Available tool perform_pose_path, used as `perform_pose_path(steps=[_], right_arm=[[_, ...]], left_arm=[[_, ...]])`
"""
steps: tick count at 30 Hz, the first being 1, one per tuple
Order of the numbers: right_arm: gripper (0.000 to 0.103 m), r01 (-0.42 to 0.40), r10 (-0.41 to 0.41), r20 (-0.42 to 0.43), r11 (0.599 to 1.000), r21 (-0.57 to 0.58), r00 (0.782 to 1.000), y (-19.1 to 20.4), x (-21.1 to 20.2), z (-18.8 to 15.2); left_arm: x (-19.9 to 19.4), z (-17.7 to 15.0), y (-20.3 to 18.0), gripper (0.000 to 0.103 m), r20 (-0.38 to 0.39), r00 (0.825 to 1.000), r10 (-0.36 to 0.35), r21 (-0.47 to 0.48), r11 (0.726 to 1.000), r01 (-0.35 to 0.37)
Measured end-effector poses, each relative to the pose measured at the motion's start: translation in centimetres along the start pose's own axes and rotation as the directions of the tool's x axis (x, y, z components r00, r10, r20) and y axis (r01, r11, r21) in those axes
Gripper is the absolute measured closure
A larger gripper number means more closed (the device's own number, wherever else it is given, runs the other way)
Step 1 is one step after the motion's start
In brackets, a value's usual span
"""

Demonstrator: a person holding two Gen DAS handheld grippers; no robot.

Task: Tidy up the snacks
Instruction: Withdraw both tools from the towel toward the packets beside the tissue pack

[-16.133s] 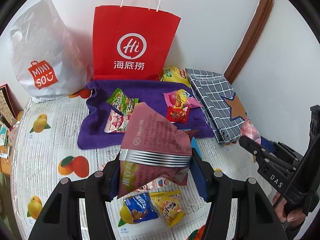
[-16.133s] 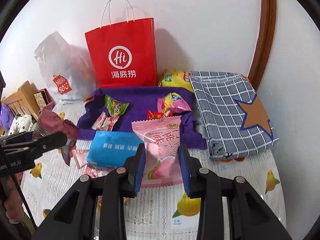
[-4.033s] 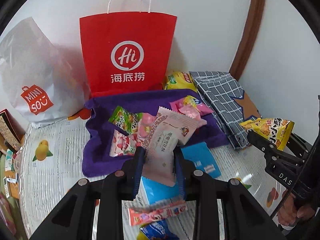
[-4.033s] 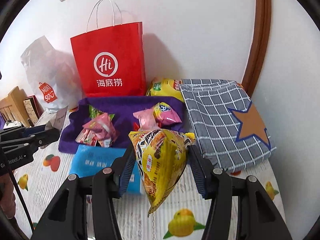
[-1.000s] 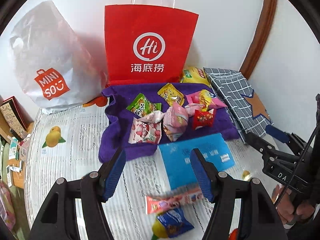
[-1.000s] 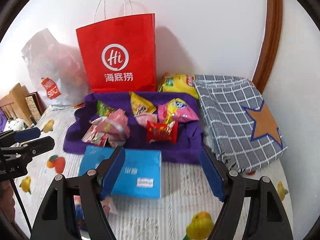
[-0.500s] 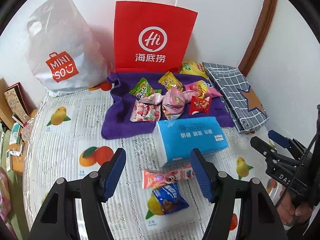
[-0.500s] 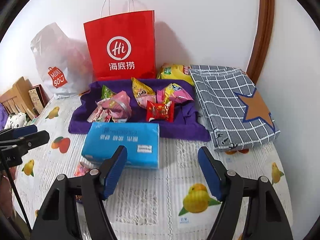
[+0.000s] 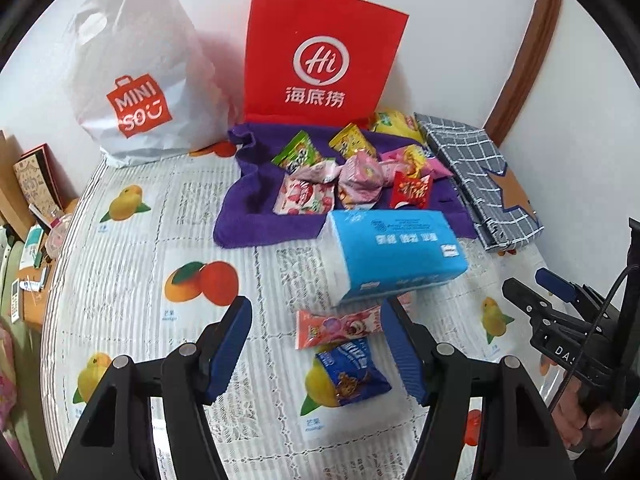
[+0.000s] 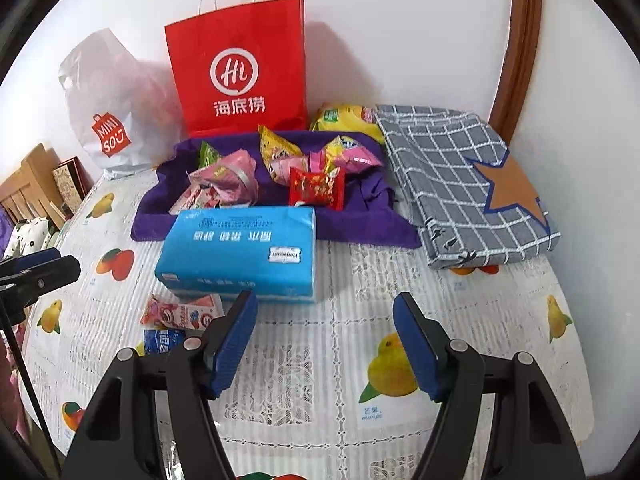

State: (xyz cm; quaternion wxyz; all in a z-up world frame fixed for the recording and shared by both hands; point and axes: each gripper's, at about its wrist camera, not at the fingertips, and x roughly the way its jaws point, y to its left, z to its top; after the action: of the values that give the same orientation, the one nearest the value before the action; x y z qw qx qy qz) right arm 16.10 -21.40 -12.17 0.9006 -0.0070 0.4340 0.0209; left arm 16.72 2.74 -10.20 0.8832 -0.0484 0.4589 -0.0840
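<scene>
- On the left, the white Miniso bag [image 9: 132,76] leans against the wall, well apart from the work; it needs no attention.
- The left gripper [image 9: 316,348] hangs with its jaws apart and nothing pressed between them. The pink wafer packet [image 9: 338,326] and the blue cookie packet [image 9: 352,372] lie on the fruit-print tablecloth [image 9: 132,280] in the gap between its fingers, seemingly untouched.
- These two look like the last loose snacks, so the step in hand is likely picking one up. Judged from here, the pink packet is the better first target: it lies flat and crosswise, so the fingers should close across its short width, low to the cloth.
- The two packets touch or overlap, so a careless pinch may catch both or drag the blue one.
- The blue tissue pack [image 9: 394,254] sits just behind them and blocks a straight path to the purple cloth [image 9: 256,216]; lift clear over it before setting down.
- The purple cloth already carries the snack pile [image 9: 352,176], in front of the red paper bag [image 9: 324,52]; aim for a bare patch near its left edge.
- The right gripper [image 10: 324,344] holds nothing and its jaws are closing over bare tablecloth; keep it clear of the left one's path.
- Far right, the folded checked cloth [image 10: 464,176] lies beside the purple one.
</scene>
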Motion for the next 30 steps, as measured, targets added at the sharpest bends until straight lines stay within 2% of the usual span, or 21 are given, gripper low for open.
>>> perform_pose_path(steps=[7, 14, 26, 30], right_arm=[[0.033, -0.015, 0.015, -0.029, 1.0, 0.01, 0.999, 0.5, 1.6, -0.5], [0.033, -0.034, 0.035, -0.063, 0.999, 0.008, 0.997, 1.7, 3.7, -0.6], [0.033, -0.138, 0.132, -0.115, 0.99, -0.041, 0.985, 6.2, 6.9, -0.5], [0.042, -0.182, 0.177, -0.138, 0.983, -0.027, 0.975, 6.8, 7.9, -0.7]], left_arm=[[0.8, -0.4, 1.5, 0.038, -0.003, 1.0, 0.015, -0.015, 1.0, -0.015], [2.8, -0.5, 3.7, 0.038, -0.041, 0.999, 0.031, -0.057, 0.998, -0.034], [4.0, -0.3, 6.0, 0.038, -0.057, 0.997, 0.044, -0.084, 0.995, -0.049], [4.1, -0.5, 6.3, 0.038, -0.056, 0.997, 0.053, -0.072, 0.996, -0.057]])
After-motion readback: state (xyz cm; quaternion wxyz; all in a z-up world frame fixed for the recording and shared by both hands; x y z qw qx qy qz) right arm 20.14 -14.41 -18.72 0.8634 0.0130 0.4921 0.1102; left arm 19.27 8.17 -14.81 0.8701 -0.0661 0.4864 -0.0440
